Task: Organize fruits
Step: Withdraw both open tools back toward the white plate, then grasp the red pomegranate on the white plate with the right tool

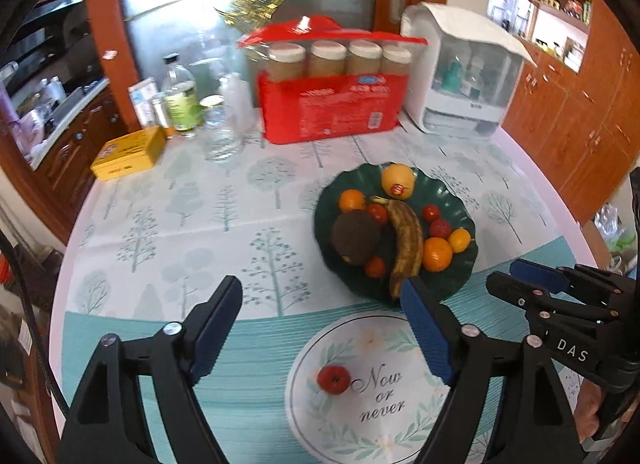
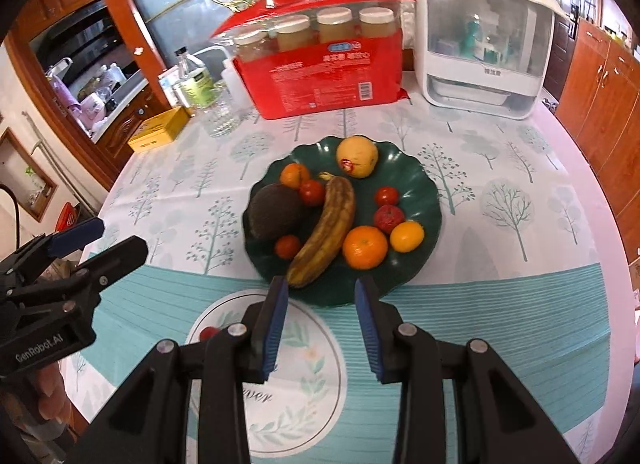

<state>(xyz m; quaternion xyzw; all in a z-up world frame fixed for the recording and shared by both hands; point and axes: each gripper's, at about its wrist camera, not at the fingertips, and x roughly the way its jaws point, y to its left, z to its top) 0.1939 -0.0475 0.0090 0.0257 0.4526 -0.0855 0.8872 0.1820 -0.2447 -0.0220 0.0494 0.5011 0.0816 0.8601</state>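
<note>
Dark green scalloped plastic plate [image 2: 416, 192] is sitting mid-tabletop on the tree-print cloth [image 2: 500, 304], already carrying most of the fruit: a brown-spotted overripe banana [image 2: 328, 224], a dark brown rough avocado-like fruit [image 2: 274, 212], a big orange [image 2: 365, 247], a yellow pear w/ a red sticker [image 2: 357, 156], plus several small red tomatoes & small citrus. One small red apple-like fruit [image 1: 333, 379] is lying off the plate, on the printed round "Now or never" motif [image 1: 372, 384], near the plate's front edge but apart from it.

Left gripper [image 1: 322, 320] is hovering above that stray fruit w/ jaws standing wide, nothing between them. Right gripper [image 2: 322, 314] is hanging just short of the plate's near rim, jaws fairly narrow & empty; no pad is touching anything.

Judging the step in hand as fetching the last stray fruit. To do it well: drop the left gripper straight over it, straddle at the widest part, close gently since it looks soft & round, likely to roll. Then lift clear of the rim & set it into a bare gap on the plate, e.g. front right, w/o nudging the banana
</note>
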